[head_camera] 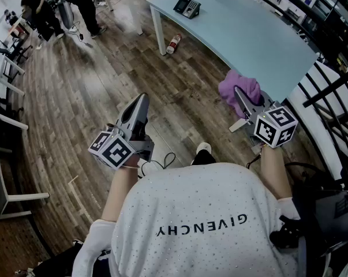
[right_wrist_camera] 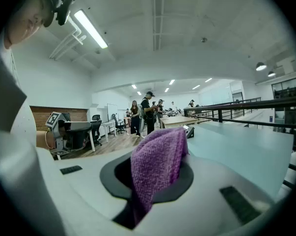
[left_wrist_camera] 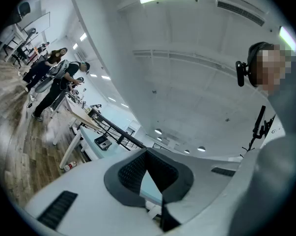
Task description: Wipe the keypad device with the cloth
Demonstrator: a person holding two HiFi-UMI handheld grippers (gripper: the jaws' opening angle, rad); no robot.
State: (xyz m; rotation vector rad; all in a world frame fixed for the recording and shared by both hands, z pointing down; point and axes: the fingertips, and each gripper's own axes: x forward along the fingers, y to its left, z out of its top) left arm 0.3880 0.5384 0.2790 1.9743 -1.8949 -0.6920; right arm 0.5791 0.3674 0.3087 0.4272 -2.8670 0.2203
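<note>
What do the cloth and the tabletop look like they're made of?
The cloth is purple with a fuzzy looped pile and matte look, probably microfibre or terry. The tabletop is a smooth pale blue sheet with a soft sheen, possibly laminate or painted board; the pictures leave that open.

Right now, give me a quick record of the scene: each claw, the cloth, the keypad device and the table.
left claw: shut, empty, over the floor
right claw: shut on purple cloth, by the table near edge
keypad device: on the table's far end, apart from both claws
bottle: lying on the floor by a table leg
</note>
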